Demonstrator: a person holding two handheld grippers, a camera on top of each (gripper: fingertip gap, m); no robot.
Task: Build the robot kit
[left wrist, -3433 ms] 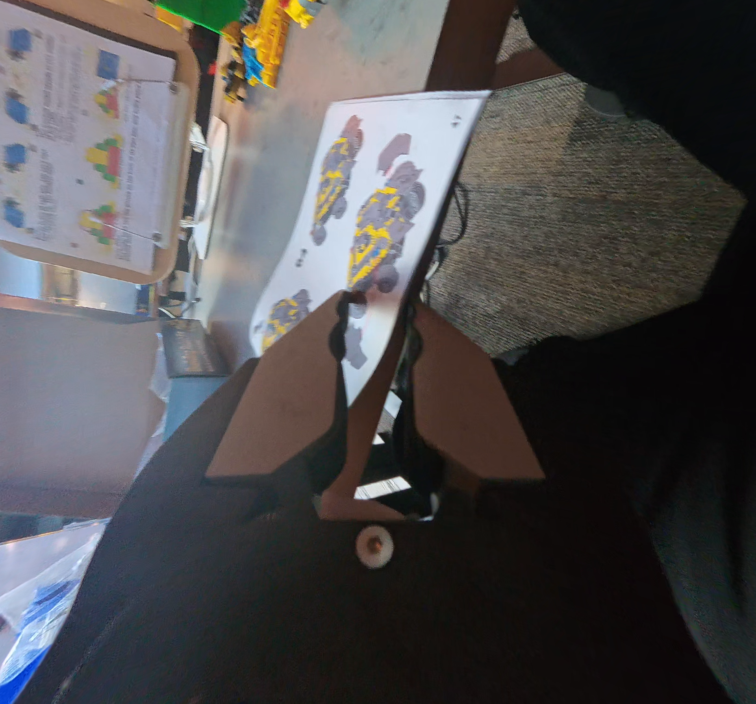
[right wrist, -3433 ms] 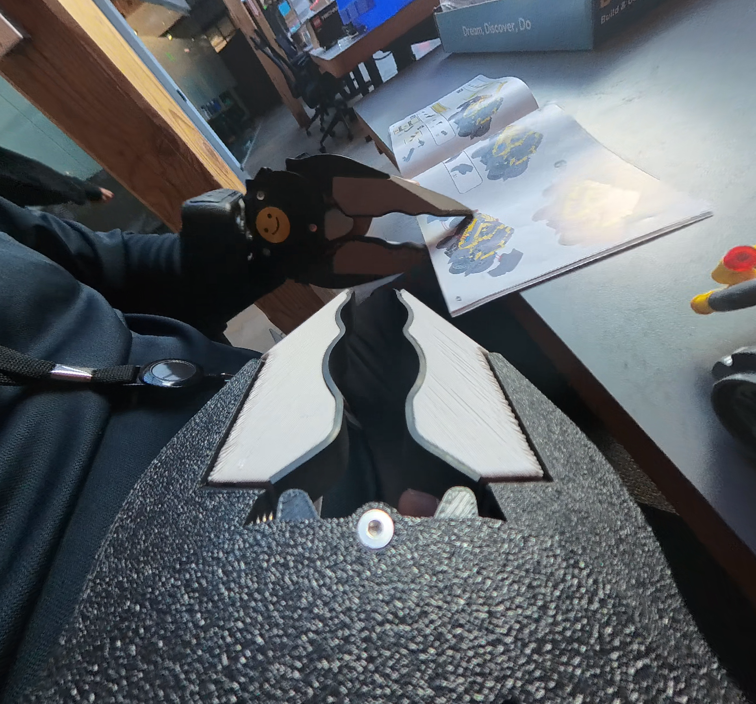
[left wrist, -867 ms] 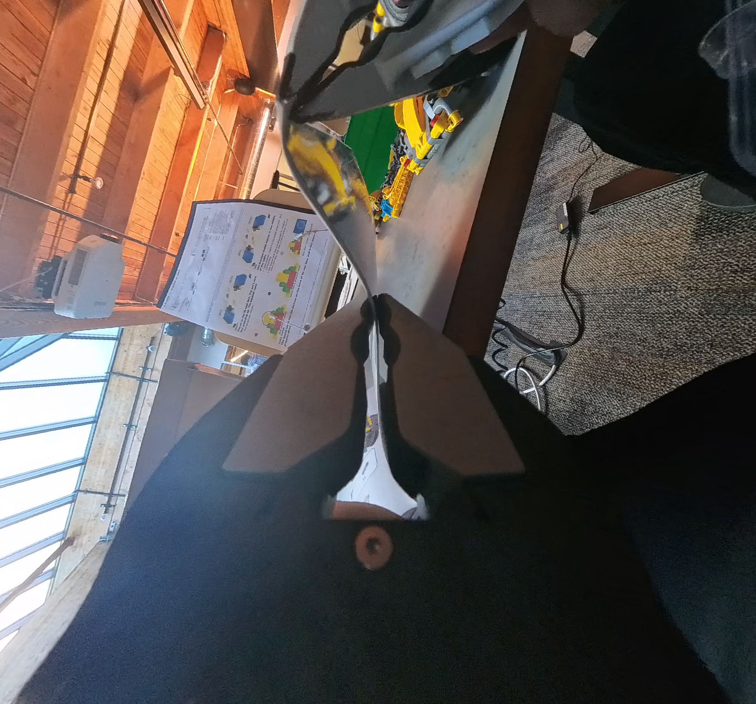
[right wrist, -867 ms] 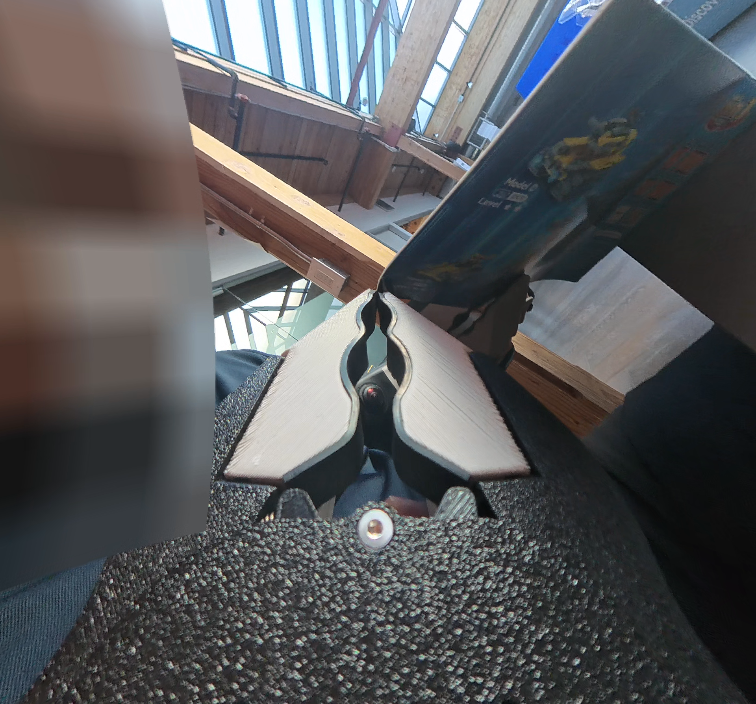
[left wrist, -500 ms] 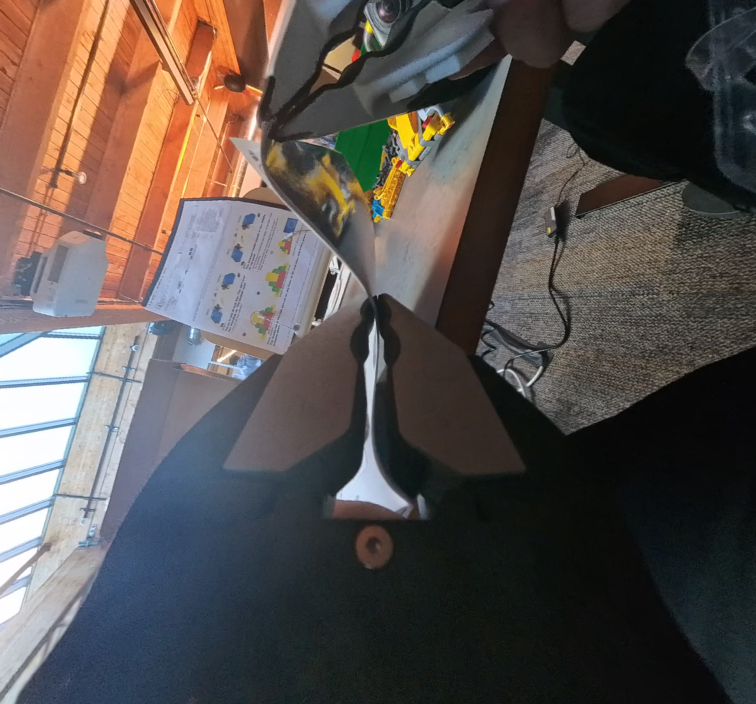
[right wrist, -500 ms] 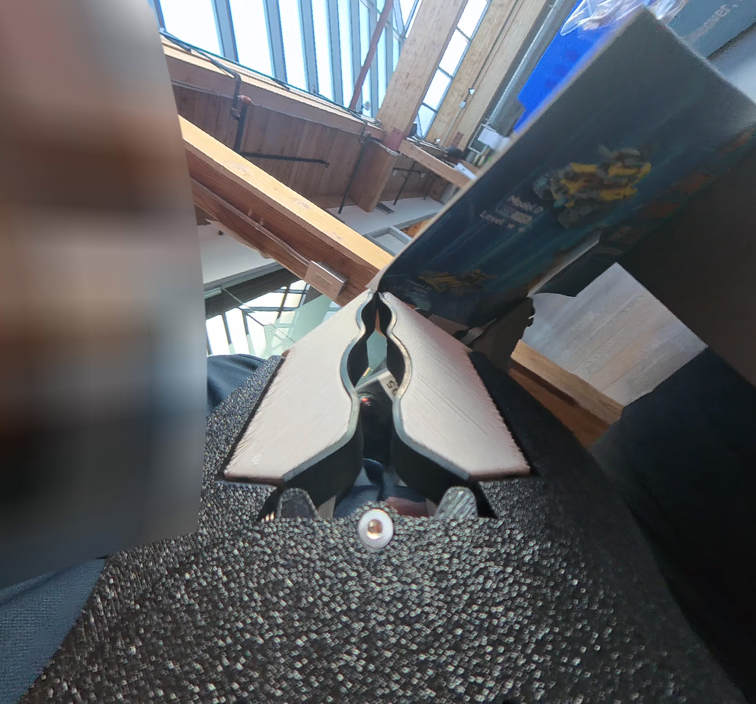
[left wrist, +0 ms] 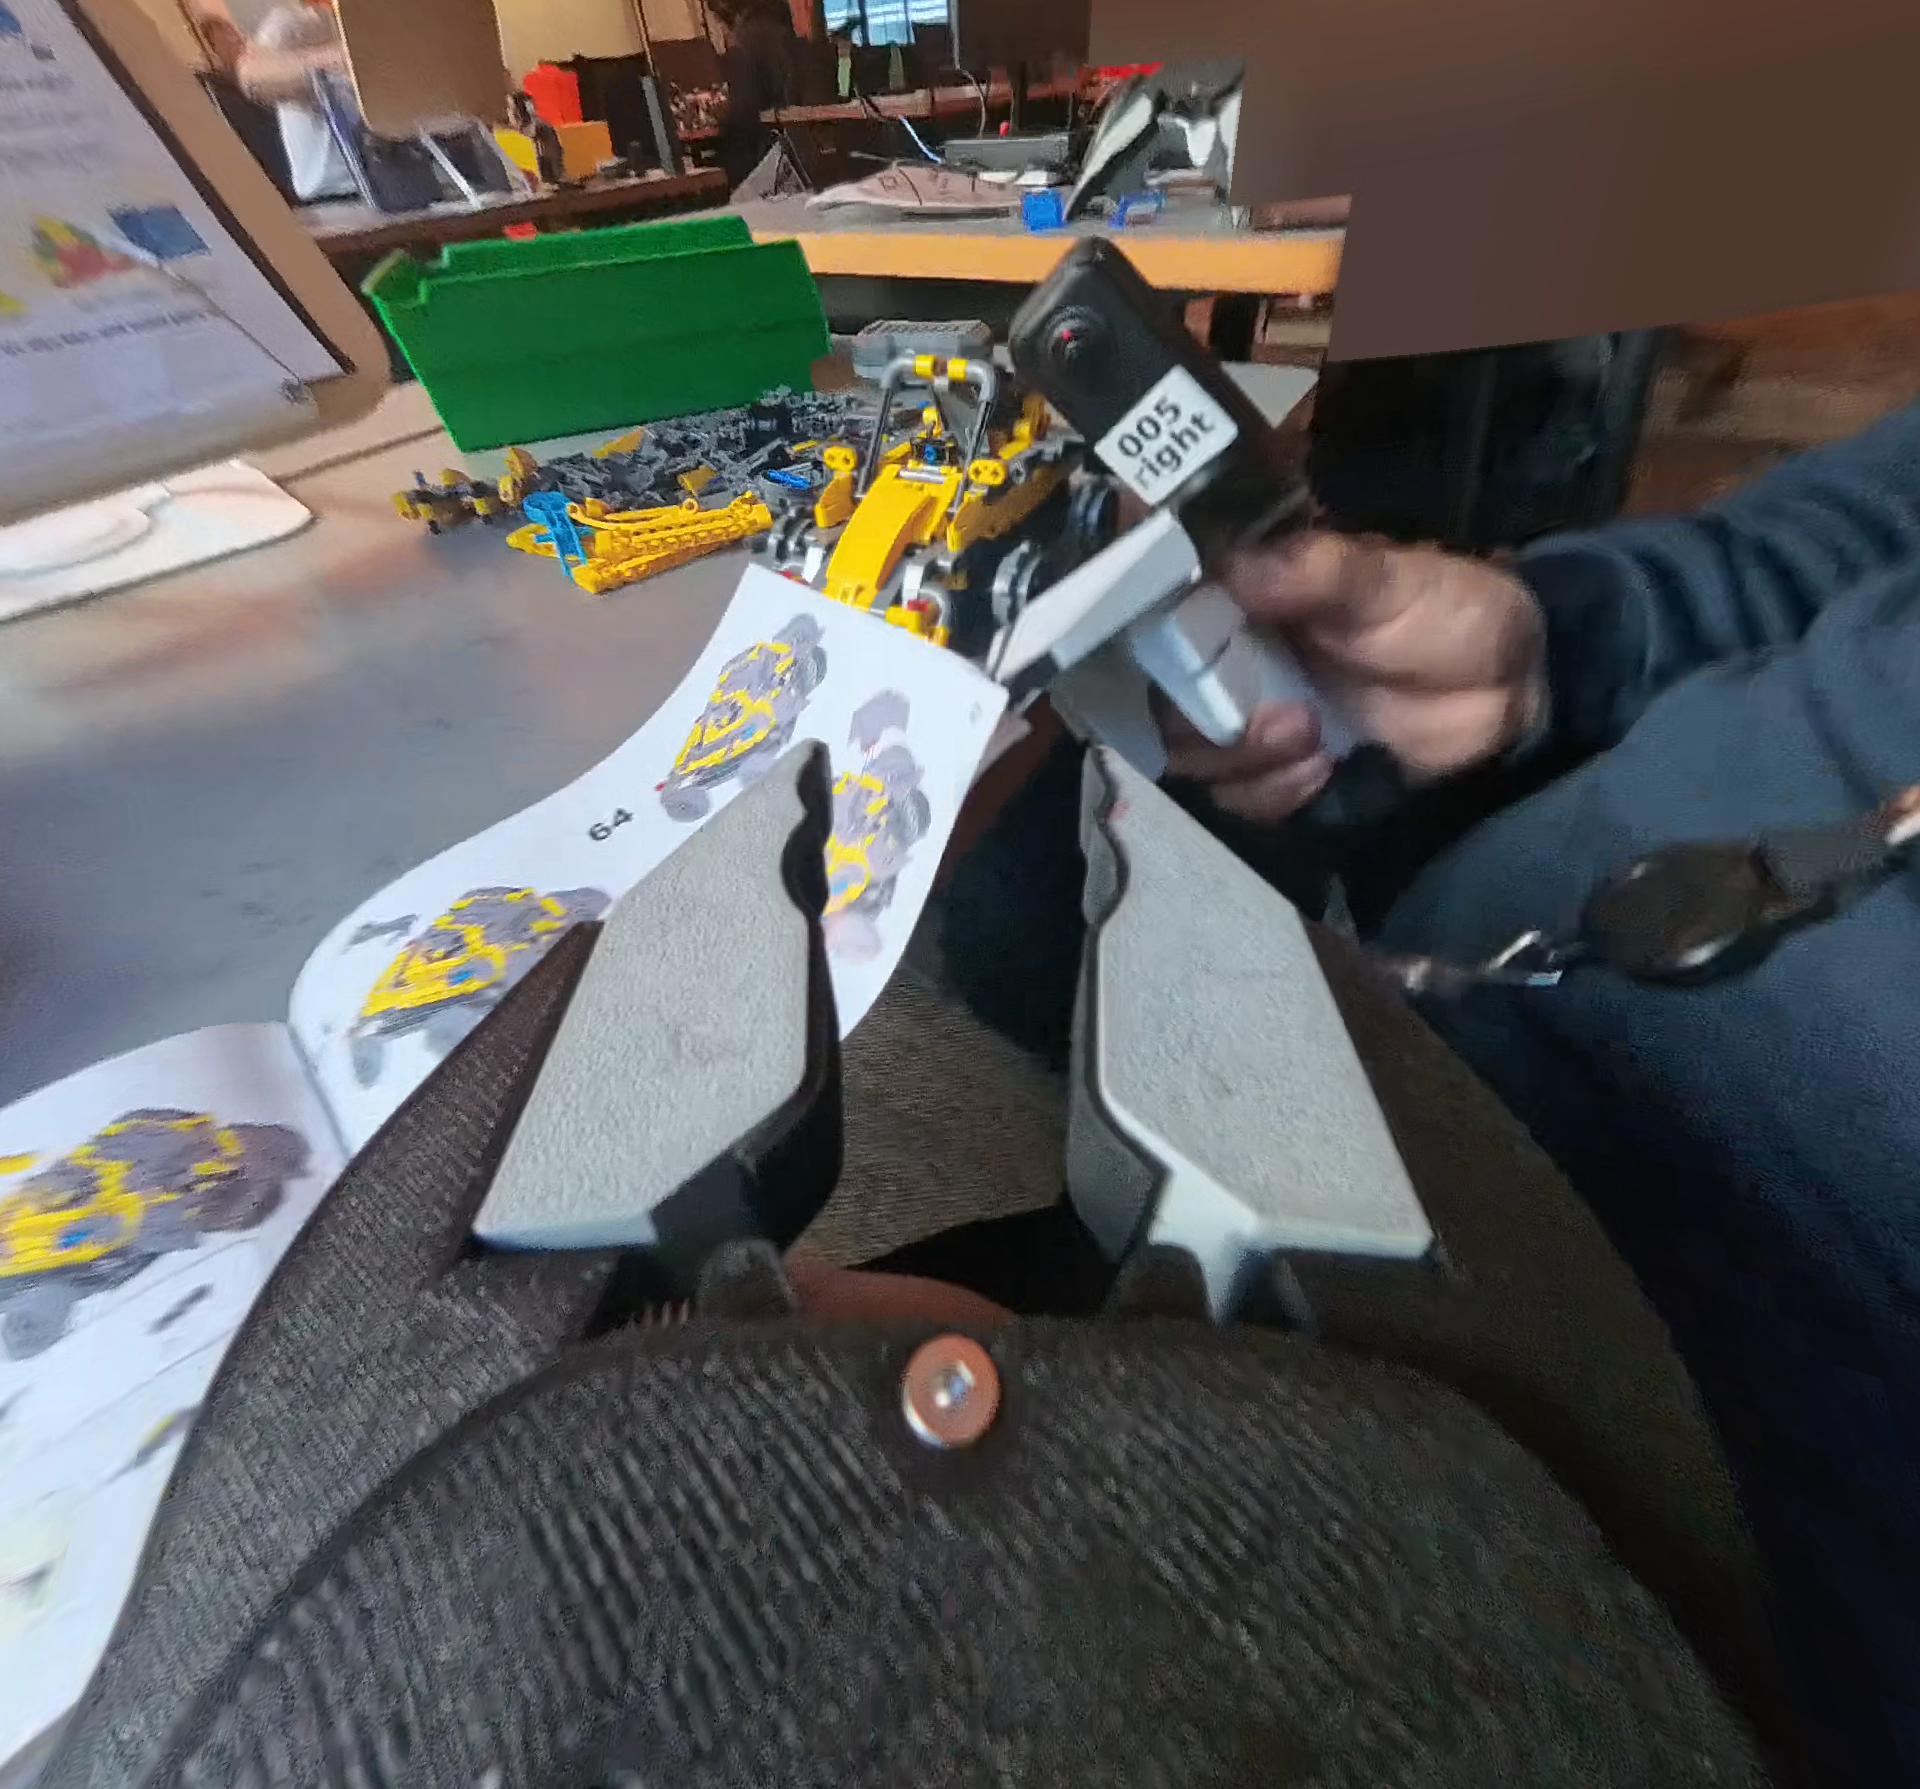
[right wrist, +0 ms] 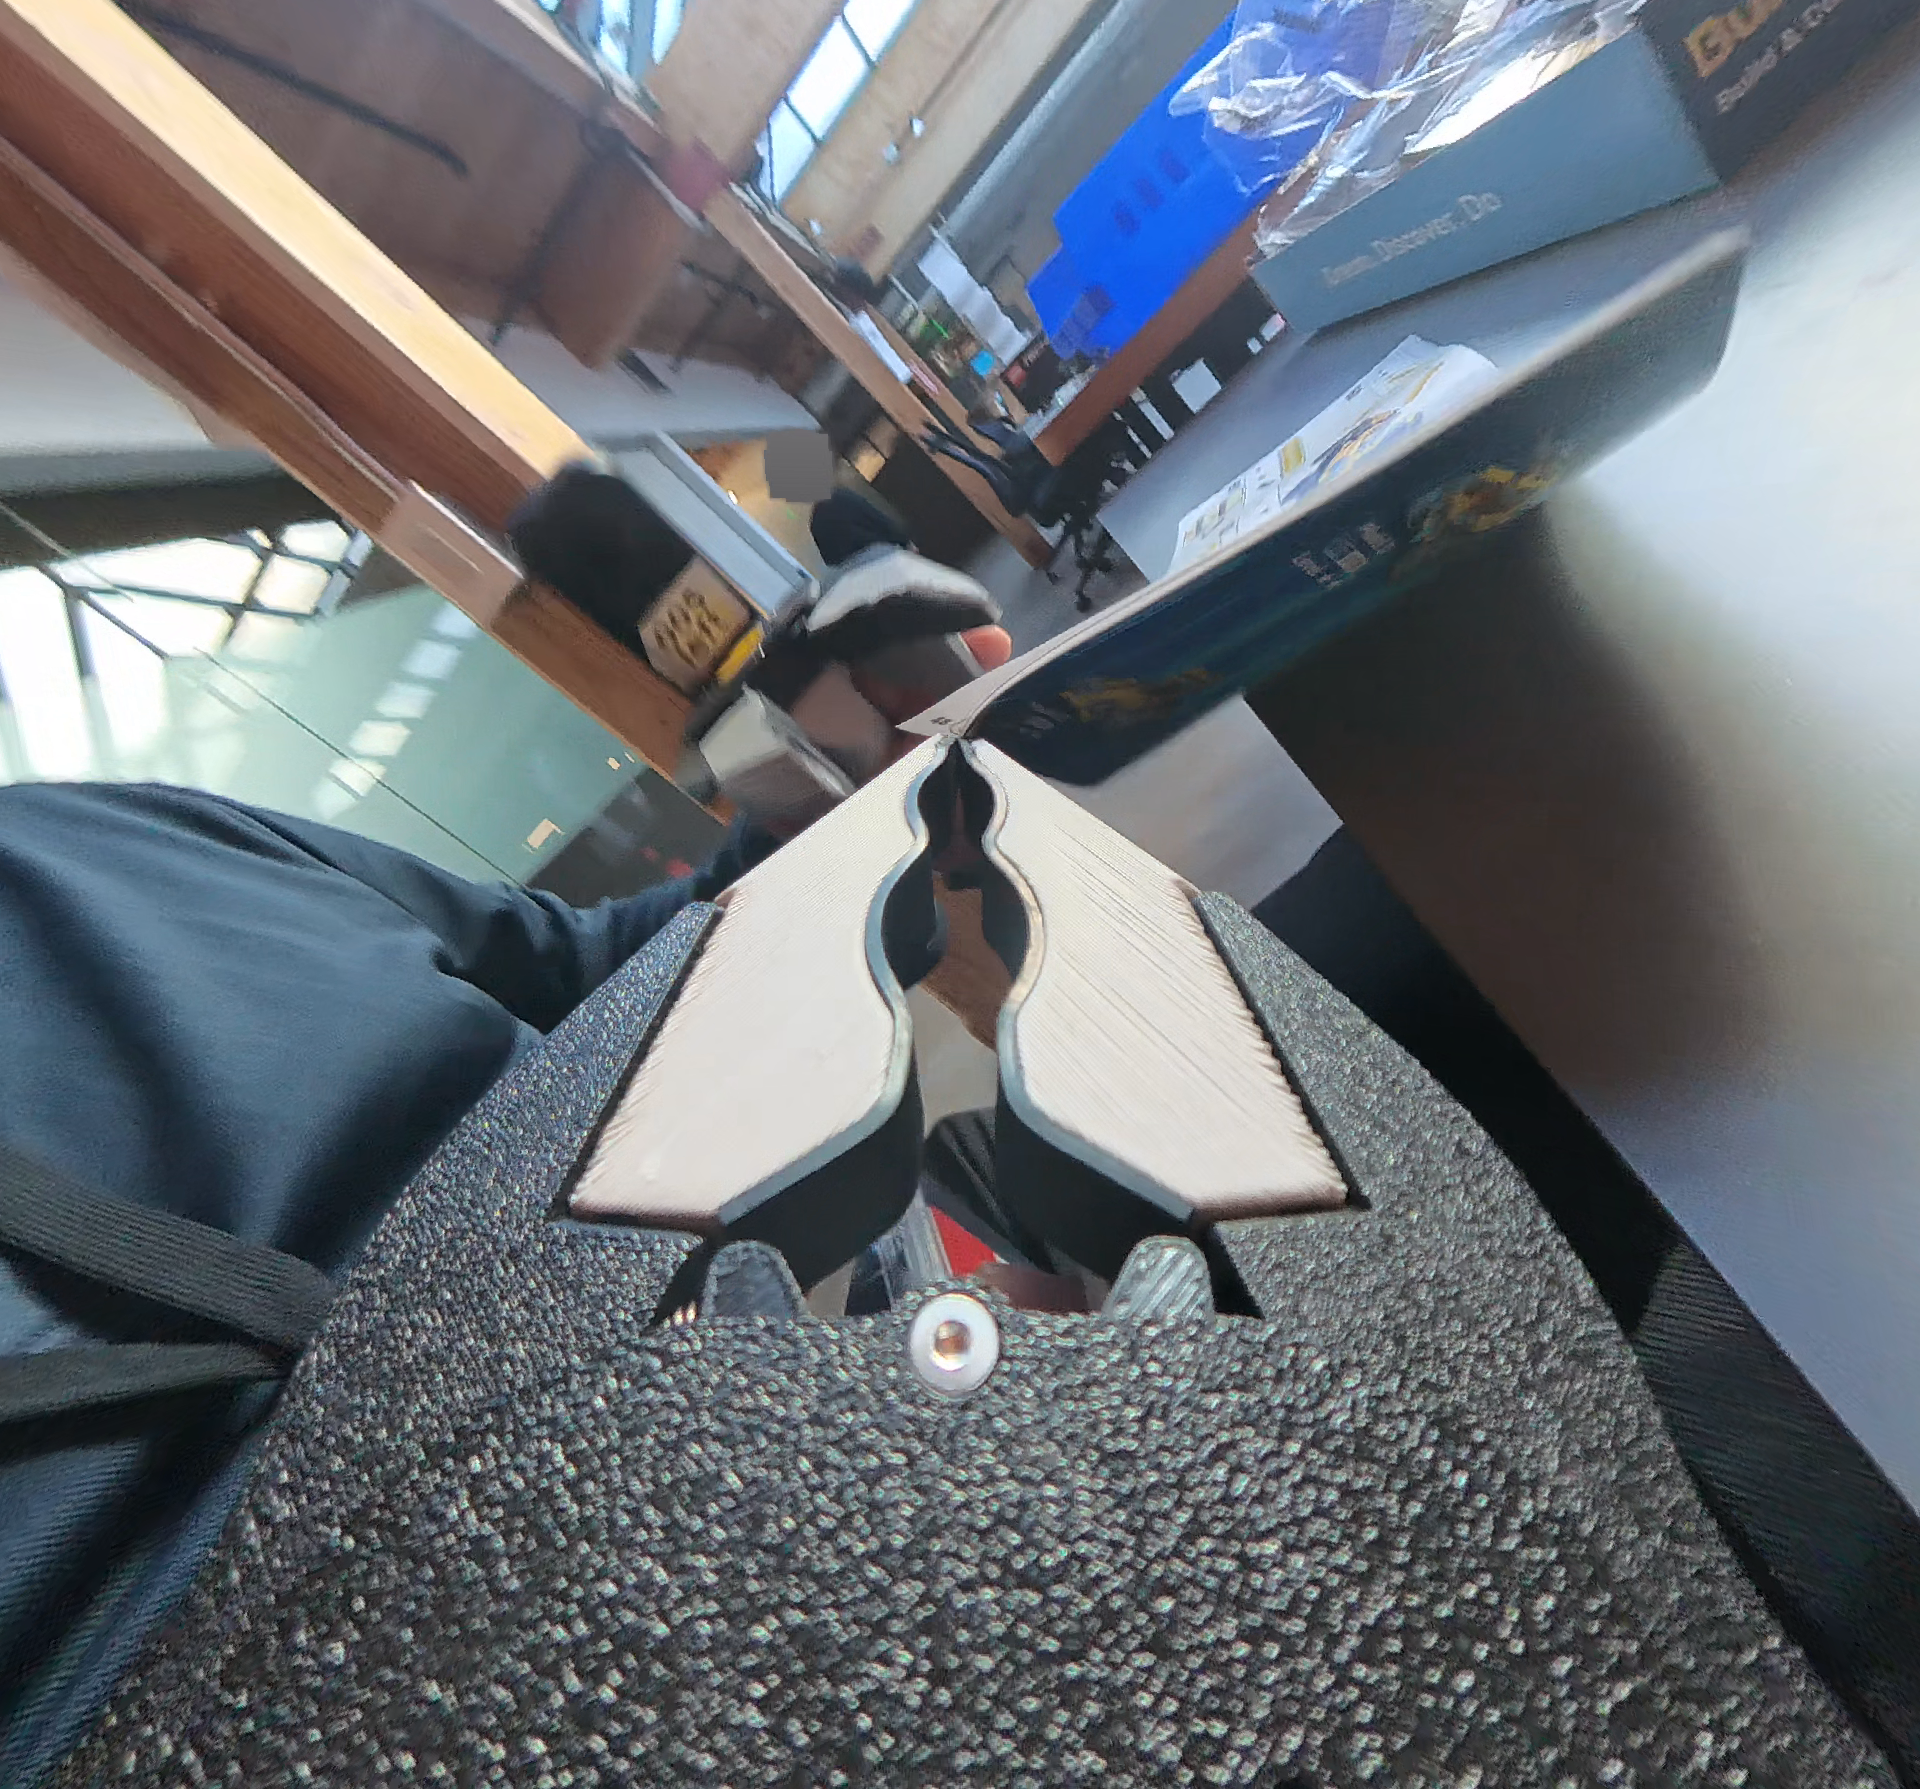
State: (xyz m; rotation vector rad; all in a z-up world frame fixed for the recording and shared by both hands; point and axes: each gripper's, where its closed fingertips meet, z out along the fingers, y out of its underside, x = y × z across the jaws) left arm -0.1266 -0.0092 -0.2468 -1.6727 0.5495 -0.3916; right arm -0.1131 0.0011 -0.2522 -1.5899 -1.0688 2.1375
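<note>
Two tongs, one booklet corner

Right gripper [right wrist: 954, 752] pinched the lifted corner of the instruction booklet [left wrist: 790, 752] at the table [left wrist: 260, 700] edge; left gripper [left wrist: 951, 804] gaped wide, empty, with the page at its ten o'clock. Thin, floppy paper looked light and tearable, best held by its corner. Yellow brick vehicle [left wrist: 914, 513] sat at twelve.

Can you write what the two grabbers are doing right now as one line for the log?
left gripper: open, empty, over booklet | right gripper: shut on booklet corner, lifting it off table | yellow brick vehicle behind

booklet [left wrist: 727, 783] on table [left wrist: 260, 721], bin [left wrist: 613, 337] behind bricks [left wrist: 644, 524]
</note>
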